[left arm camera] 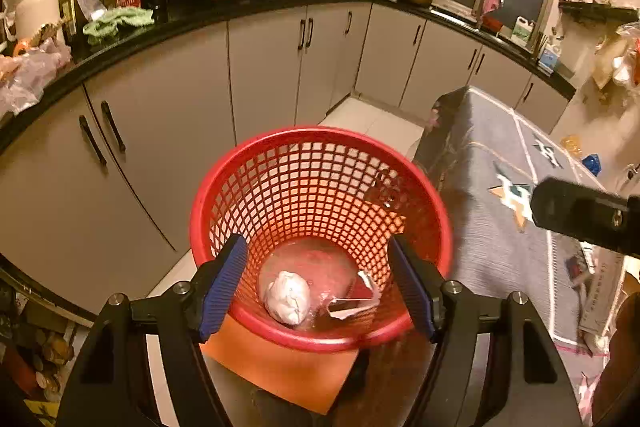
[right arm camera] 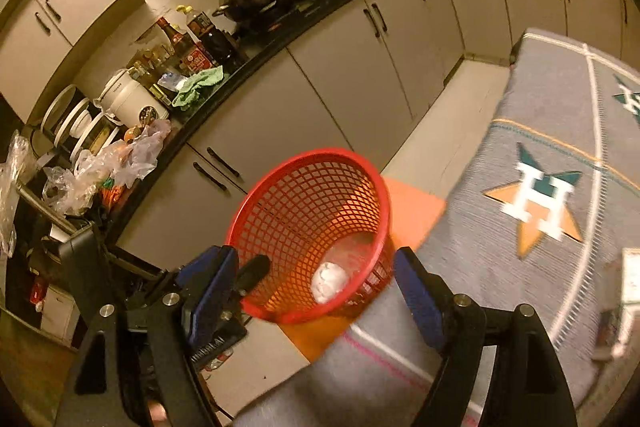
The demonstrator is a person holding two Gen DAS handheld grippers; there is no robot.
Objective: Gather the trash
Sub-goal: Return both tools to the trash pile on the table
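A red mesh wastebasket (left arm camera: pixel 320 163) stands on the floor by the table. Inside it lie a crumpled white paper ball (left arm camera: pixel 288 297) and a torn wrapper (left arm camera: pixel 354 301). My left gripper (left arm camera: pixel 318 287) hangs open and empty right above the basket's mouth. In the right wrist view the basket (right arm camera: pixel 312 219) sits ahead and a little left, with the white ball (right arm camera: pixel 329 282) in it. My right gripper (right arm camera: pixel 310 297) is open and empty, above the table edge beside the basket. The right gripper's black body (left arm camera: pixel 584 215) shows at the right of the left wrist view.
A table with a grey patterned cloth (right arm camera: pixel 532 211) stands right of the basket. An orange mat (left arm camera: pixel 280 367) lies under the basket. Grey cabinets (left arm camera: pixel 160 131) and a black counter (left arm camera: pixel 256 7) with pots, bottles and plastic bags run behind. A carton (right arm camera: pixel 624 303) sits on the table.
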